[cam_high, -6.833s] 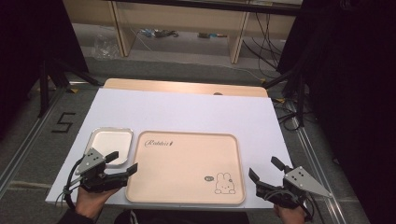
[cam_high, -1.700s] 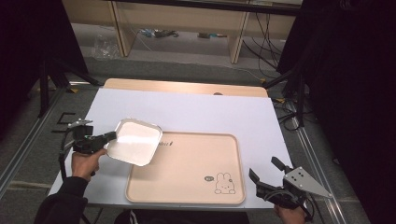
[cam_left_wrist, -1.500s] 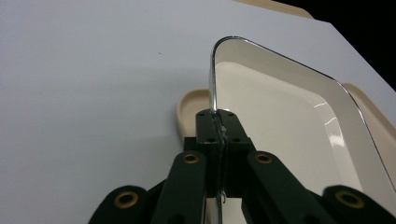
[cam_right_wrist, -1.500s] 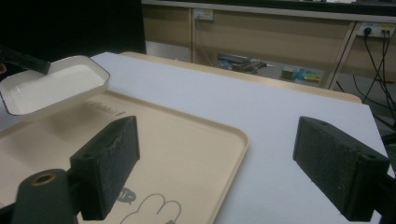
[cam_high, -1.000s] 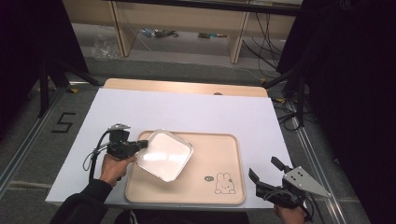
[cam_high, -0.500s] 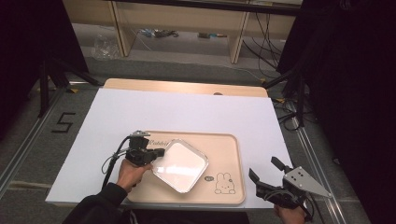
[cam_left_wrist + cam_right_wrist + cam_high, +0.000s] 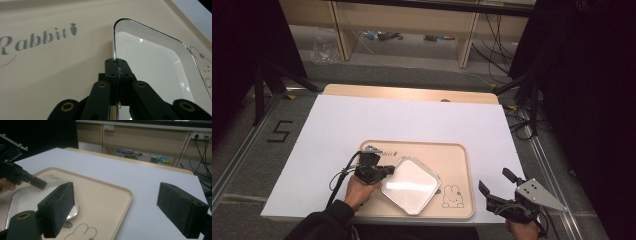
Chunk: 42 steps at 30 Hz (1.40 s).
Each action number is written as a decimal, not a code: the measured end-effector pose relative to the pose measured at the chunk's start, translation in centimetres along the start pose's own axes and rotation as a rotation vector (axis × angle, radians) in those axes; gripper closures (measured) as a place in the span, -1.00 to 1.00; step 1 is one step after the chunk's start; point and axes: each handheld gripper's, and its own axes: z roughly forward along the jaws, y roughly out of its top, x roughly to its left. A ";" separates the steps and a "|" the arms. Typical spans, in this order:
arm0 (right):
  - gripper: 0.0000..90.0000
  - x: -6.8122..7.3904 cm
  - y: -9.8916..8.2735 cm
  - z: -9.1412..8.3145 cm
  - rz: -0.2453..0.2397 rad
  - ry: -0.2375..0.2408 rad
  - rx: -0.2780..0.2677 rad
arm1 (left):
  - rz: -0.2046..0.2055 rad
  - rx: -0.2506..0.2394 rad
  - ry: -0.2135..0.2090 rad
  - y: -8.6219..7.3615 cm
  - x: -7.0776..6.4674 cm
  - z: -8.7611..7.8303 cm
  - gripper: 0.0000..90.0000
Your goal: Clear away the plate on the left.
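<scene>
A white bench (image 7: pixel 412 120) carried a beige tray (image 7: pixel 452 155) printed with the word "Rabbit" and a rabbit drawing. Inside that tray sat a small shiny metal tray (image 7: pixel 411 184), turned at an angle, beside the rabbit drawing. Your left hand-held gripper (image 7: pixel 388 170) was clamped on the metal tray's rim at its left edge, jaws pressed together on the thin lip. Your right hand-held gripper (image 7: pixel 495 188) hovered off the beige tray's right corner near the bench edge, its jaws standing wide apart and holding nothing.
</scene>
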 end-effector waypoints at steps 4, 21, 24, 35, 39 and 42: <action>-0.66 0.0 0.0 0.0 -0.005 -0.001 -0.002 | 0.001 0.001 0.002 -0.1 -0.1 0.0 0.96; -0.66 0.0 0.0 0.0 0.000 0.005 -0.001 | 0.001 0.071 -0.013 -1.7 1.1 -2.2 0.83; -0.66 -0.1 0.1 0.0 -0.002 0.000 0.004 | 0.013 0.093 -0.012 -2.0 1.0 -2.4 0.80; -0.66 0.0 0.0 0.0 -0.006 0.001 -0.007 | 0.006 0.110 -0.020 -3.0 0.2 -2.9 0.73; -0.66 0.0 0.0 0.1 -0.007 0.001 -0.009 | 0.015 0.106 -0.029 -3.4 0.2 -3.2 0.73; -0.66 0.0 0.0 0.1 -0.008 0.000 -0.009 | 0.002 0.102 -0.025 -3.6 0.0 -3.3 0.72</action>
